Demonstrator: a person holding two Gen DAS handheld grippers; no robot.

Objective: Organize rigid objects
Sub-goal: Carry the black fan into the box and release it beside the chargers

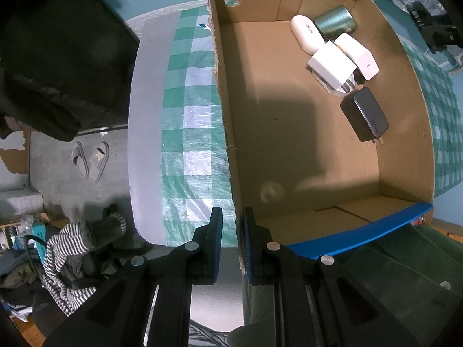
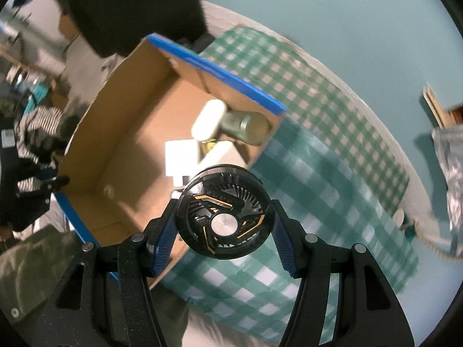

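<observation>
An open cardboard box [image 1: 289,150] with blue-taped rims lies on a green checked tablecloth. In it lie a white case [image 1: 306,33], a green metal tin [image 1: 335,21], two white boxes [image 1: 332,65], and a black charger [image 1: 364,114]. My left gripper [image 1: 233,240] is shut on the box's left wall near its corner. My right gripper [image 2: 224,225] is shut on a round black disc with orange accents [image 2: 224,221], held above the box's [image 2: 115,144] near right edge. The white case [image 2: 208,120] and tin [image 2: 246,124] show blurred in the right wrist view.
The checked cloth [image 1: 191,121] covers a round table with a grey edge [image 1: 144,101]. Slippers [image 1: 92,160] lie on the floor to the left, with a chair and striped clothing [image 1: 72,257]. A silvery bag [image 2: 451,173] sits at the table's right edge.
</observation>
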